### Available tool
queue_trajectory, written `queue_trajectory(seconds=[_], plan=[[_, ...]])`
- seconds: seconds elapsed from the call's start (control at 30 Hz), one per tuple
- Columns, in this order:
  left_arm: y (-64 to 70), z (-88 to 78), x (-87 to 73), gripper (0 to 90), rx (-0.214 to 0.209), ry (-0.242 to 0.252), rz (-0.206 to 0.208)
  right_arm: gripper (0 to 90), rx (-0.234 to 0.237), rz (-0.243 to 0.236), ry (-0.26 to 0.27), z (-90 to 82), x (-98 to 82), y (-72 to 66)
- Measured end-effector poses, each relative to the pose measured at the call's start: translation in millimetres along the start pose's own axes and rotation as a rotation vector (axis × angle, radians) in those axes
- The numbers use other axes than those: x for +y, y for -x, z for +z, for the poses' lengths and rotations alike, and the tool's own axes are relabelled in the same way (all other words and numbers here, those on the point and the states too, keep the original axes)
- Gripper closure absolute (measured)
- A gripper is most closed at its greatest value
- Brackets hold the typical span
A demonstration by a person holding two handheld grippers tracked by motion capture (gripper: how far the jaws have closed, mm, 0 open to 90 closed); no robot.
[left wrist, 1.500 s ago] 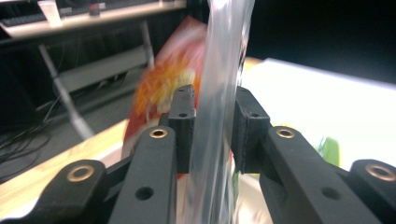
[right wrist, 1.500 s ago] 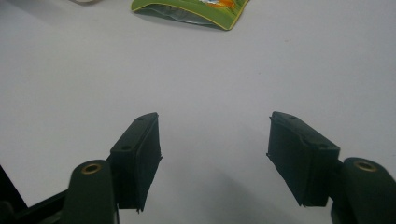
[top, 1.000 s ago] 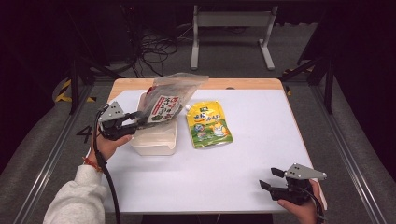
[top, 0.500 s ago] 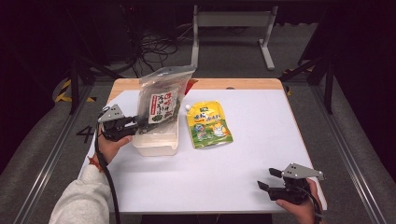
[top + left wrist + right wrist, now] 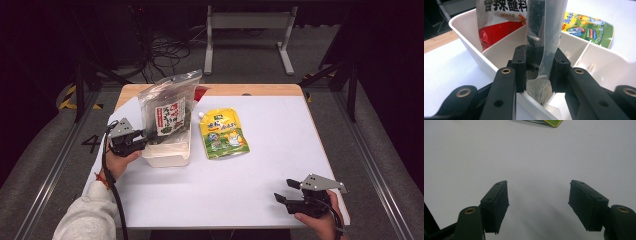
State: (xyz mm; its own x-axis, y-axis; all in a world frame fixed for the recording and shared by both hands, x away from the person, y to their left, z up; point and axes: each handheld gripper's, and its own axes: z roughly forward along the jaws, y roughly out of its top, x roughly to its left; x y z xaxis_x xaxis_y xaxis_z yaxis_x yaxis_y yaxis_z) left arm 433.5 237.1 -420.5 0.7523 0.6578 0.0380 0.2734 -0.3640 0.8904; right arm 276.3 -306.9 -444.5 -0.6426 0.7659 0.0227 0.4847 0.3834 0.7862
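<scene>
— Worktop [image 5: 280, 165] first: what sits on it?
— White bin [image 5: 167, 155] at the left, green pouch [image 5: 223, 134] flat just beside it.
— And the clear seaweed bag [image 5: 167, 107]?
— Upright in the bin, its lower edge clamped in the left tool [image 5: 539, 72], whose jaws have just been closing on it.
— Right tool [image 5: 538, 203]?
— Jaws apart over bare worktop, holding nothing.

R tongs [image 5: 538, 205] agape over white table [image 5: 536, 157]

My high camera looks forward and down over the table [image 5: 260, 190]; my gripper cameras sit close, sharing the green pouch [image 5: 223, 133].
</scene>
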Motion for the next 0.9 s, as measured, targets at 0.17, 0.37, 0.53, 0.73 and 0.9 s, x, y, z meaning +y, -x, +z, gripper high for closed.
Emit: queue_trajectory(seconds=[0.17, 0.37, 0.53, 0.73, 0.9], plan=[[0.8, -0.4, 1.5, 69.5, 0.012, -0.011, 0.004, 31.7, -0.001, -0.002, 0.000, -0.3, 0.2, -0.3], [0.6, -1.3, 1.5, 67.5, 0.012, 0.007, -0.028, 31.6, -0.006, -0.004, -0.001, -1.7, -1.0, 0.2], [0.4, -3.9, 2.7, 60.7, 0.030, 0.034, -0.056, 31.4, -0.012, 0.004, 0.000, -2.8, -2.0, 1.5], [2.5, -8.6, 7.3, 59.1, 0.048, 0.073, -0.055, 31.3, -0.013, 0.004, 0.001, -2.6, -1.8, 1.4], [4.1, -11.6, 9.4, 57.4, 0.066, 0.087, -0.050, 31.4, -0.013, 0.004, 0.003, -2.9, -1.3, 1.2]])
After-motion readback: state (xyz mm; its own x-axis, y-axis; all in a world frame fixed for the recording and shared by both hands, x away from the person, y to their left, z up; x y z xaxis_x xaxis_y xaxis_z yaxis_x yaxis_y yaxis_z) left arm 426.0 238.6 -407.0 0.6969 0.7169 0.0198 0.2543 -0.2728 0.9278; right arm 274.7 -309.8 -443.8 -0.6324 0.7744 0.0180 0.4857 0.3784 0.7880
